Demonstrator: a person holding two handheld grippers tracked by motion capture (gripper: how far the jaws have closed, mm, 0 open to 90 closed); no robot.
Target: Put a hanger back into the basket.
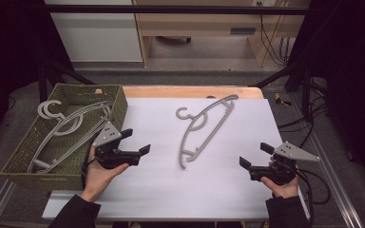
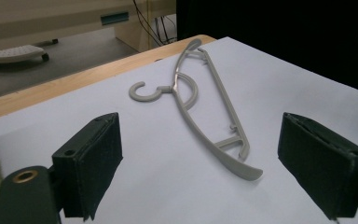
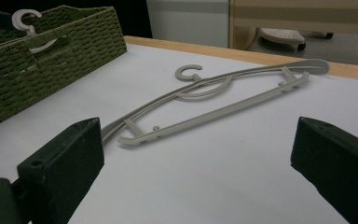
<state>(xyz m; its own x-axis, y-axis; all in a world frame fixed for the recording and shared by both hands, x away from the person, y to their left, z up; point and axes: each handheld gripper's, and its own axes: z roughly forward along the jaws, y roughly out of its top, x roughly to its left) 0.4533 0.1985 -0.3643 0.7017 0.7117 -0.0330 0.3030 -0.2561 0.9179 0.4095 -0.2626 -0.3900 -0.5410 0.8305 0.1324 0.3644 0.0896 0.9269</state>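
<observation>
Grey plastic, the lone hanger (image 1: pixel 204 128) lay flat near the middle of the table (image 1: pixel 171 190), its hook toward the far edge, touched by neither claw. By my reading the step in hand was fetching it for the woven basket (image 1: pixel 119 102) at the table's left edge, where other hangers (image 1: pixel 66 123) already lay. The left claw (image 1: pixel 140 142) hung beside the basket, jaws wide and empty, pointing at the hanger. The right claw (image 1: pixel 253 156) sat near the right edge, also wide open, holding nothing. Next move likely called for closing on the thin frame. Nothing stood between claws and hanger.
</observation>
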